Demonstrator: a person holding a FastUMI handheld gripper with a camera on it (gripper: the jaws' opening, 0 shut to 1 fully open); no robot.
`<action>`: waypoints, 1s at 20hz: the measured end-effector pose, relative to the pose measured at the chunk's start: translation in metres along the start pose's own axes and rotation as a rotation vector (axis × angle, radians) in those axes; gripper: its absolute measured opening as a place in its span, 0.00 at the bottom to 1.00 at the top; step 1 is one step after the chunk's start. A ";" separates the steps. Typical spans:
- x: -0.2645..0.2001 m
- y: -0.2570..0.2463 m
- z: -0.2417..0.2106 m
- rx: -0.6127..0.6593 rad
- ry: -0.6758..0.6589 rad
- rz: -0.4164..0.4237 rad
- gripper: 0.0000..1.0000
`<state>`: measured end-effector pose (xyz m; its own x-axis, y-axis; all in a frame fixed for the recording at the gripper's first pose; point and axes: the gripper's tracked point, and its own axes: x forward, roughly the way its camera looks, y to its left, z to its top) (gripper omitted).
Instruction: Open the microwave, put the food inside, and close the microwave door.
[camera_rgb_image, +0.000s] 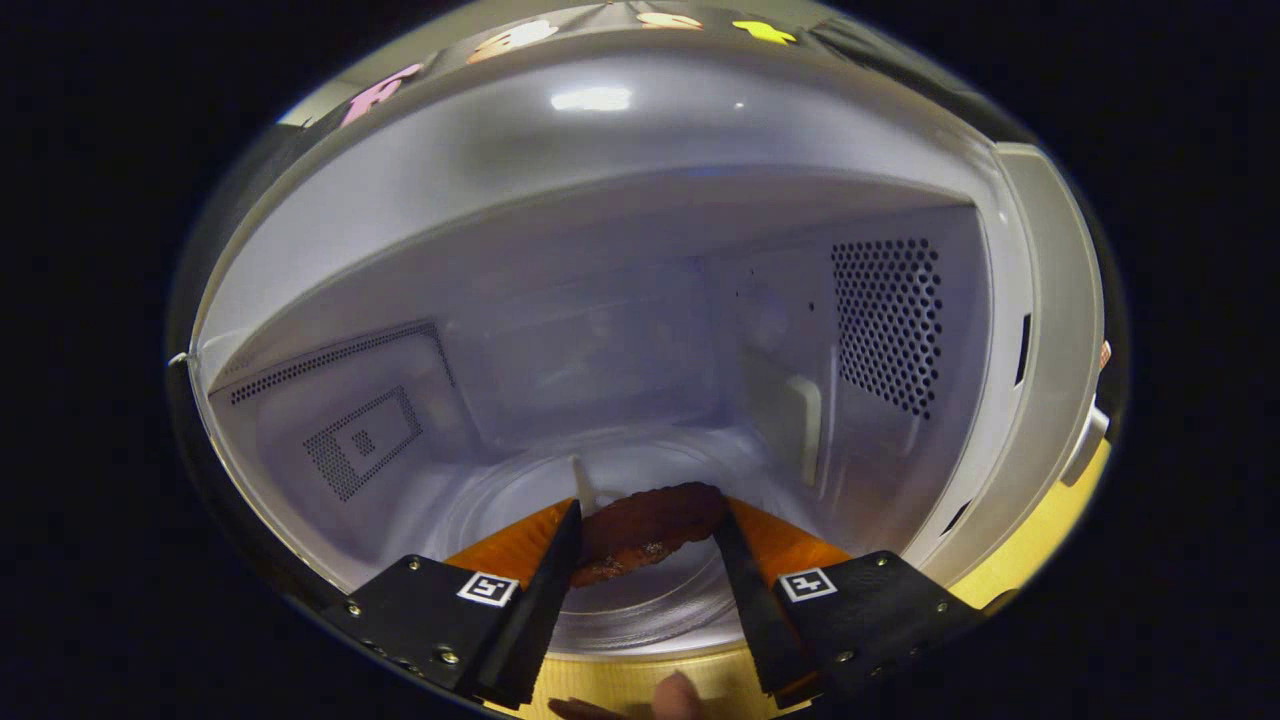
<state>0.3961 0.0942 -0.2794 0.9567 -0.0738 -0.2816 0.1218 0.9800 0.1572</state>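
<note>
The white microwave (600, 230) stands open, and I look straight into its cavity. My gripper (648, 508) reaches in over the glass turntable (640, 615). A dark brown, flat piece of food (645, 530) lies tilted between the two fingers, and both fingers press on its ends. The food hangs just above the turntable's near half. The door is hidden.
Perforated vents mark the cavity's right wall (888, 325) and left wall (360, 445). The microwave's front frame (1060, 330) rises to the right of the fingers. A yellow tabletop (1040, 545) lies under the microwave. A person's fingertip (680, 697) shows just behind the fingers.
</note>
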 end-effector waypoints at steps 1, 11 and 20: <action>-0.002 -0.007 0.009 -0.052 -0.047 -0.039 0.80; -0.006 0.012 0.023 -0.281 -0.138 -0.016 0.89; -0.078 0.079 0.015 -0.276 -0.078 0.241 0.90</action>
<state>0.3351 0.1750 -0.2311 0.9678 0.1616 -0.1930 -0.1750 0.9831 -0.0544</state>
